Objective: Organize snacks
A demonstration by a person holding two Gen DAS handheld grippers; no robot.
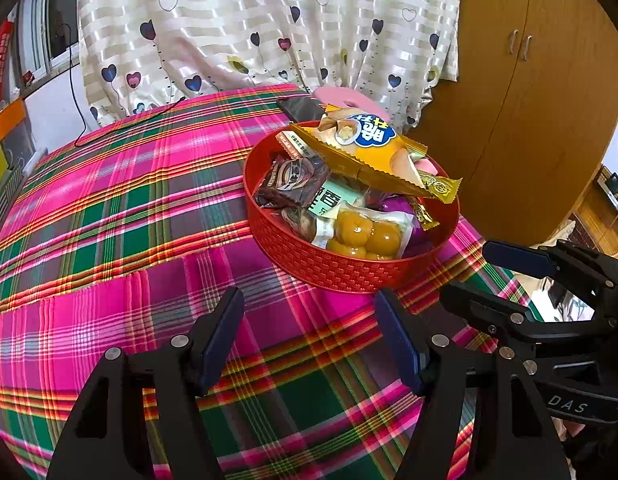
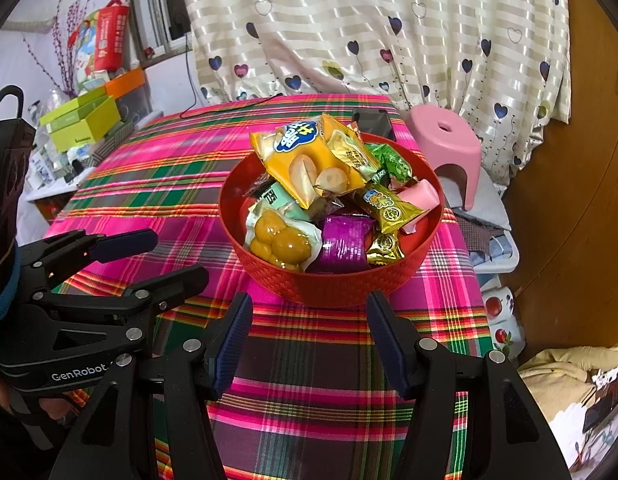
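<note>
A red round basket stands on the plaid tablecloth, heaped with snack packets. A yellow cracker packet lies on top. A clear pack of yellow balls, a brown packet, a purple packet and gold candies fill the rest. My left gripper is open and empty, just in front of the basket. My right gripper is open and empty, near the basket's front rim.
A dark phone lies behind the basket, and a black cable runs over the far cloth. A pink stool stands beyond the table's right edge. Green boxes sit at left, and a heart-print curtain hangs behind.
</note>
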